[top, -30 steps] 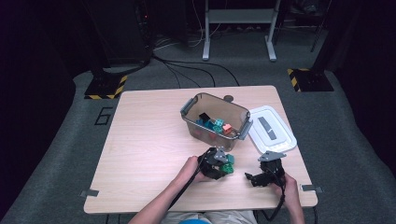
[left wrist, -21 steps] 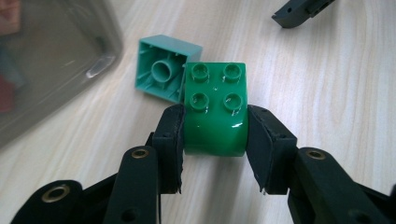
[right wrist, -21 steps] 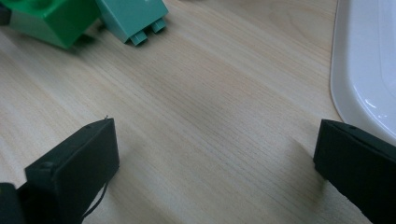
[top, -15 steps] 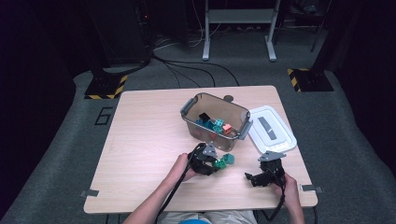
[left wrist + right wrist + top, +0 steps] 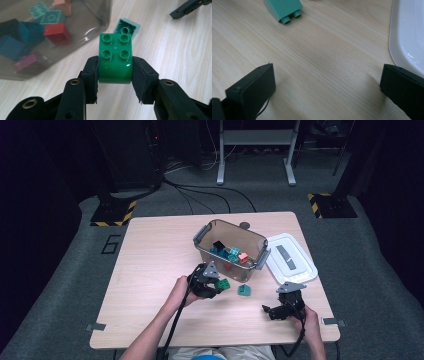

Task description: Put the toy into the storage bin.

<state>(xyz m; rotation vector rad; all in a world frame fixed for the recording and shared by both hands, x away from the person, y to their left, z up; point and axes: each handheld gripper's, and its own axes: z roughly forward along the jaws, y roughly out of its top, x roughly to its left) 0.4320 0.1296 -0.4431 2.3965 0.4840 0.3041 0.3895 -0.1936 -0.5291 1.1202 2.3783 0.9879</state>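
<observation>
My left gripper [image 5: 216, 286] [image 5: 115, 75] is shut on a green four-stud brick [image 5: 115, 58] [image 5: 223, 283], held above the table just in front of the clear bin [image 5: 200, 236]. A teal brick [image 5: 244, 290] [image 5: 126, 28] [image 5: 282, 8] lies on its side on the wood between the two grippers. Inside the bin lie several bricks, among them a red one [image 5: 57, 33], teal ones [image 5: 46, 15] and a pink one [image 5: 27, 62]. Near the table's front right, my right gripper [image 5: 269, 310] [image 5: 327, 87] rests open with only bare wood between its jaws.
A white bin lid [image 5: 291, 258] [image 5: 409, 35] lies flat to the right of the bin, close to the right gripper. The wooden table [image 5: 150, 250] ends just behind the right hand. Dark floor, cables and stand legs lie beyond the far edge.
The left gripper has lifted with the green brick and moved left and toward the bin. The right gripper has stayed put.
</observation>
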